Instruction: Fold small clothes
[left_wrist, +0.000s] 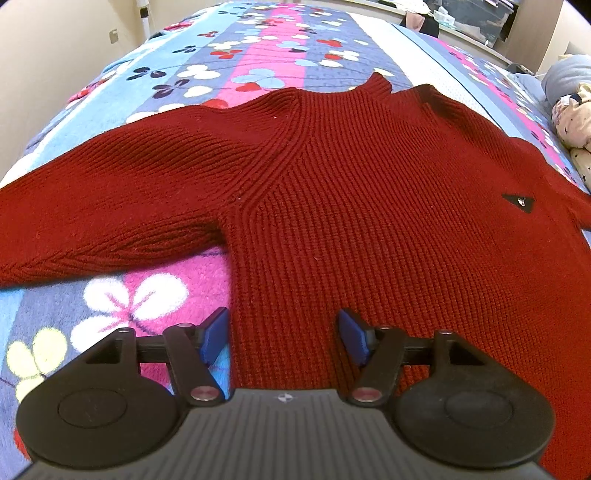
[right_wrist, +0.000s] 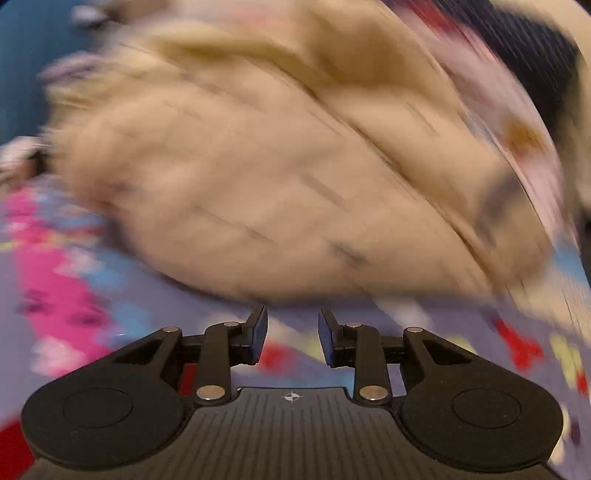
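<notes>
**Red sweater flat on floral blanket, both grippers empty**

Floral blanket (left_wrist: 122, 295) in pink, blue and purple stripes covers the bed. One dark red ribbed-knit sweater (left_wrist: 351, 192) lies spread flat on it, one sleeve stretched out to the left side, small black triangular tag (left_wrist: 519, 201) on the chest. Left gripper (left_wrist: 282, 334) hovers at the sweater's lower side edge, fingers wide apart, nothing held. Right gripper (right_wrist: 291, 336) partly open, empty, just short of one blurred beige garment (right_wrist: 277, 166) on the blanket; view heavily motion-blurred

Both wrist views downward, bedspread (left_wrist: 155, 295) perhaps shared
</notes>
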